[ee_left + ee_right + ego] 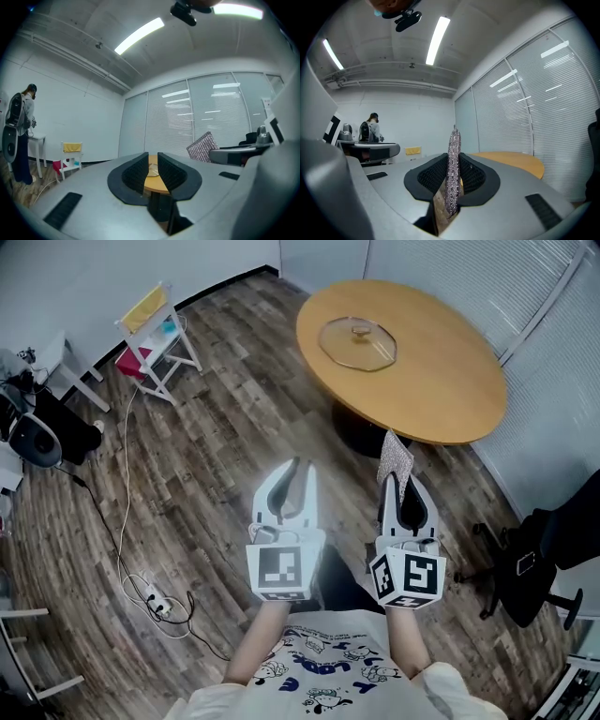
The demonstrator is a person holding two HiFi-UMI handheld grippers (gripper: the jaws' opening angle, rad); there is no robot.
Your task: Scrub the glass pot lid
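Lid (357, 343), clear glass with brass knob (359, 332), lies on table (450, 381); left gripper (153, 164) fingers (133, 174) apart, right gripper (453, 163) pinching scrubber (395, 457)

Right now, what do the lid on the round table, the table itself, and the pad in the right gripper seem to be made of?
lid: clear glass, glossy; the tabletop shows through it, and its edge band looks like metal.
table: wood or wood laminate, smooth, with a warm, even tone.
pad, clamped in the right gripper: woven silvery mesh with a sparkle, probably metallic fibre.
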